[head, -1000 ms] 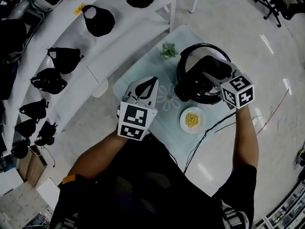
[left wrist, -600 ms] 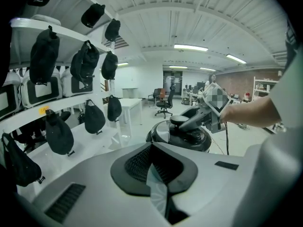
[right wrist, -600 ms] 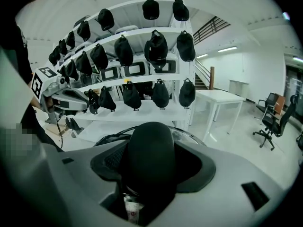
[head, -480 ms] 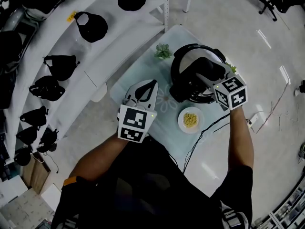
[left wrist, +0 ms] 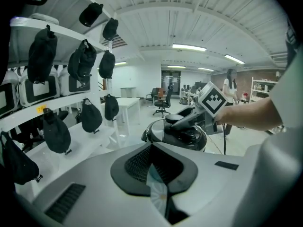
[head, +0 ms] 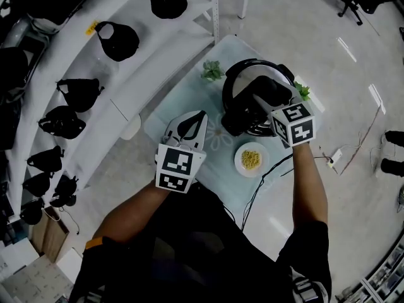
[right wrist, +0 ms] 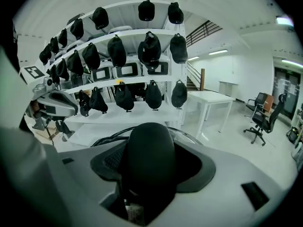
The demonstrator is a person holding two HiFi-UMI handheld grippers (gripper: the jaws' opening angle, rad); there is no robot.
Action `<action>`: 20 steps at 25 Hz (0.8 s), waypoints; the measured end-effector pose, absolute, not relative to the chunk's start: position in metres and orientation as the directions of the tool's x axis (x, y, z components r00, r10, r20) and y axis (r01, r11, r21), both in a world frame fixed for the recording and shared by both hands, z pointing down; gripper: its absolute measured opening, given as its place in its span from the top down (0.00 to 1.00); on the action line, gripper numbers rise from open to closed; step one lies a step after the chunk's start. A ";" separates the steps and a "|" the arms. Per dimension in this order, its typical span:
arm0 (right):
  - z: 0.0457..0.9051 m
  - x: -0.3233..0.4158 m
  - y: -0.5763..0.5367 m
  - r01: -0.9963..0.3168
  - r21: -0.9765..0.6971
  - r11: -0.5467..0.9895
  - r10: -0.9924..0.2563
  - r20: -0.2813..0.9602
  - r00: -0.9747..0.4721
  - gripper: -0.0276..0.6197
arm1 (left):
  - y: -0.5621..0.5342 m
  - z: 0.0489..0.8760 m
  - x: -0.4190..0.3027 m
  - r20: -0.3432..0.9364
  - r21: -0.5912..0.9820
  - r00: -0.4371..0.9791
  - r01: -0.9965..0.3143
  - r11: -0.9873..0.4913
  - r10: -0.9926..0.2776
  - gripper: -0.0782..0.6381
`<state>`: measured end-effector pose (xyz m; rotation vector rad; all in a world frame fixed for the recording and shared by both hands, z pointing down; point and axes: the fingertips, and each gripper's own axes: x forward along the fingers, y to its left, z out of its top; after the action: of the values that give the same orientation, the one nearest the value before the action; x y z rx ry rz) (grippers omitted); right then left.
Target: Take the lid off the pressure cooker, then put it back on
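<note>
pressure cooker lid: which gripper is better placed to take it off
Right. The right gripper has its jaws closed on the lid handle of the pressure cooker. The left gripper is shut and empty, over the table beside the cooker.

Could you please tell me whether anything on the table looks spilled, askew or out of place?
Nothing stands out. The pressure cooker stands upright with its lid apparently seated, the yellow food lies within its small plate, and no spill shows on the table.

Head camera is looking steeply down on the bench [head: 189,100]; left gripper [head: 202,115] and right gripper [head: 255,98] cameras are both facing the cooker [head: 247,78].
</note>
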<state>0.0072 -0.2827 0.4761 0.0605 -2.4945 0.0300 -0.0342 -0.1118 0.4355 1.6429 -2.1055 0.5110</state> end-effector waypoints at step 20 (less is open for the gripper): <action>0.475 0.011 -0.287 -0.025 -0.017 1.000 -0.009 0.617 -0.787 0.51 | -0.097 0.437 -0.039 0.536 -0.003 -0.234 -0.961 0.275 -0.811 0.88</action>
<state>0.0112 -0.2873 0.4752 0.0235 -2.4771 0.0316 -0.0386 -0.0969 0.4365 1.5961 -2.1188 0.4670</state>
